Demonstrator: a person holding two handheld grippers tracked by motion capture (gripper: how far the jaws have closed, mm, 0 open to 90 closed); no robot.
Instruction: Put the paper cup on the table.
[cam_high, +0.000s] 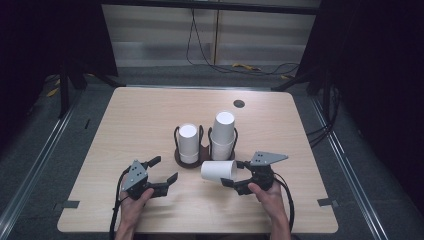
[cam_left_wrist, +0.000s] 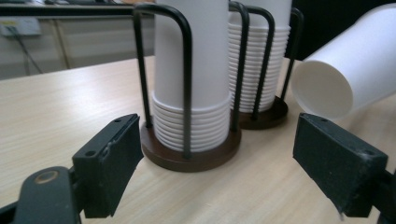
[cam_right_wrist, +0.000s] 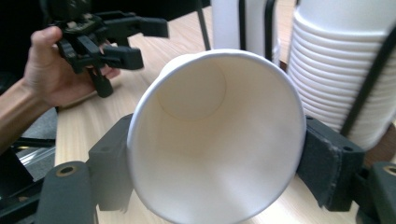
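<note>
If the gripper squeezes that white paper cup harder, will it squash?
Probably yes. The paper cup looks thin-walled and hollow, and the right hand-held gripper pinches it near its open rim, the softest part. It likely weighs very little, so a gentle grip should do. Set down on its side on the table, it would probably roll in a curve.

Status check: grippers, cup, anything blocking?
Right gripper shut on paper cup, cup sideways. Left gripper open, holding nothing. Cup holder with two cup stacks just beyond.
</note>
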